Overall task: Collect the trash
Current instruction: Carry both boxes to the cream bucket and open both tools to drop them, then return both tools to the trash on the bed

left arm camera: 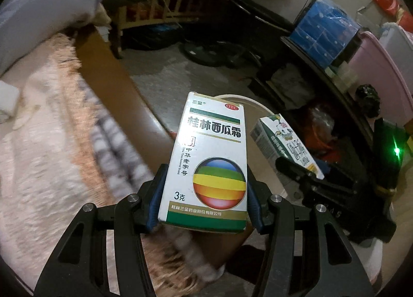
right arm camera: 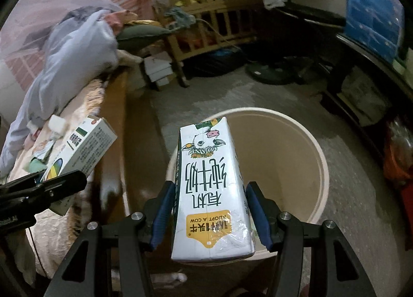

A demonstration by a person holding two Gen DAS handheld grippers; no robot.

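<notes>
Gripping a light, crushable medicine box [left arm camera: 206,160] low on its sides in the left gripper [left arm camera: 204,201]; pinching a stiff but dentable milk carton [right arm camera: 211,188] in the right gripper [right arm camera: 211,209], hanging over the bucket [right arm camera: 320,157].

Both wrist views look down, sharing the bin [right arm camera: 320,157].

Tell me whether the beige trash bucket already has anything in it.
Looks empty. The right wrist view looks into the bucket and shows bare inner wall, though the milk carton in the right tongs hides part of the bottom.
</notes>
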